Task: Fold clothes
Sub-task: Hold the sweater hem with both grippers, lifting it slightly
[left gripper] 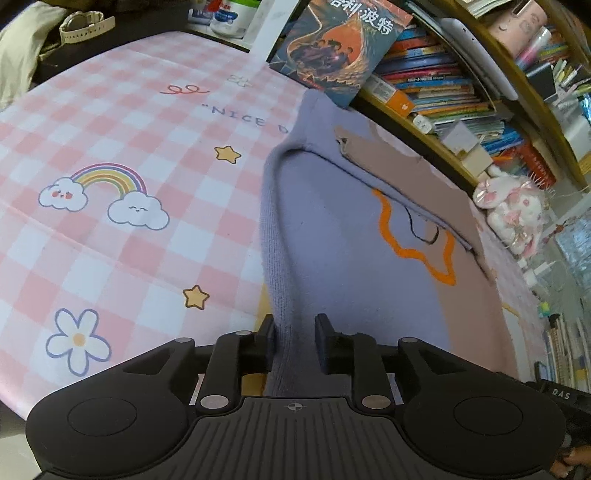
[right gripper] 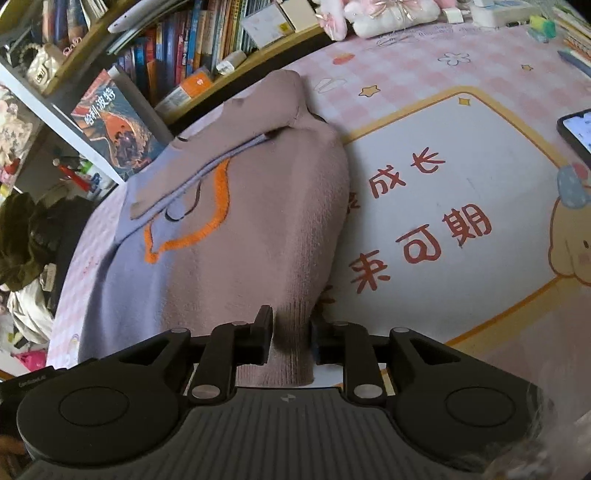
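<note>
A knit sweater (left gripper: 332, 236), lavender on one half and dusty pink on the other with an orange outline design, lies on the table. In the left wrist view my left gripper (left gripper: 295, 341) is shut on its lavender ribbed hem. In the right wrist view the sweater (right gripper: 251, 229) runs away from me, and my right gripper (right gripper: 291, 338) is shut on its pink ribbed hem. A pink sleeve (right gripper: 273, 107) lies folded across the far part of the sweater.
The pink checked tablecloth (left gripper: 122, 236) has cartoon prints. A bookshelf (left gripper: 454, 92) with a leaning book (left gripper: 340, 48) borders the far side. A plush toy (left gripper: 513, 210) sits by the shelf. A phone (right gripper: 576, 133) lies at the right. A watch (left gripper: 83, 24) lies at the far left.
</note>
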Tool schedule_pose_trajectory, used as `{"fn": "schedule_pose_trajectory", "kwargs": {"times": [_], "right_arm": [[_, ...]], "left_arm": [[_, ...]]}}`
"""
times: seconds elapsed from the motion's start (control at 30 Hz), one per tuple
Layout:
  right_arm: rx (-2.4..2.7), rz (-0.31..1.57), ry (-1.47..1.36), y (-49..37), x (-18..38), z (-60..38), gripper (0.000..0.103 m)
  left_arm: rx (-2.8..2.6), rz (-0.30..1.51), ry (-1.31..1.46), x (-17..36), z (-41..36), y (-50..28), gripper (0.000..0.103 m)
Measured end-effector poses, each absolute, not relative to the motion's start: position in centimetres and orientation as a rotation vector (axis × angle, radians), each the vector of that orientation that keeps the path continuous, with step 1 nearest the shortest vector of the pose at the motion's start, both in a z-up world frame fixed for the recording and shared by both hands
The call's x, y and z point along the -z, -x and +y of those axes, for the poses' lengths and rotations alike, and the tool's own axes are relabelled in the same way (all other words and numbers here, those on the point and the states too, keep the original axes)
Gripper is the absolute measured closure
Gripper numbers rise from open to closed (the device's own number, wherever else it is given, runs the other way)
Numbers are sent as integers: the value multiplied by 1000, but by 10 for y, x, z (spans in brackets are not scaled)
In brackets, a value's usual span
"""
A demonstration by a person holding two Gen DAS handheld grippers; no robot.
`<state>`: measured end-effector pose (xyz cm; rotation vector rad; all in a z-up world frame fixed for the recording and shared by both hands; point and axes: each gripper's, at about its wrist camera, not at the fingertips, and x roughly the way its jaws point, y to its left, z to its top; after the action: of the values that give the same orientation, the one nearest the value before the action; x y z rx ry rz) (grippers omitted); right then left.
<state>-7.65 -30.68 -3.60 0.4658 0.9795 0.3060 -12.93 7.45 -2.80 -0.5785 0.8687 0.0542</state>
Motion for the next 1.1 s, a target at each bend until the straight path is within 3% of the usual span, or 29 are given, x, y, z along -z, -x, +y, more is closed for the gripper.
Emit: {"fn": "schedule_pose_trajectory", "kwargs": {"times": [0.07,0.1,0.13,1.1], "right_arm": [[-309,979,-467,76,37,-308,83],[-311,979,-468,76,37,-308,84],[-309,982,-468,76,38,-309,90],[-363,989,-529,159,26,-361,93]], "left_arm": [[-49,861,584,29,75,130,85],[-48,858,588,29,75,130,93],[-52,861,590,30,74,131,98],[-77,818,671,24,47,231,99]]}}
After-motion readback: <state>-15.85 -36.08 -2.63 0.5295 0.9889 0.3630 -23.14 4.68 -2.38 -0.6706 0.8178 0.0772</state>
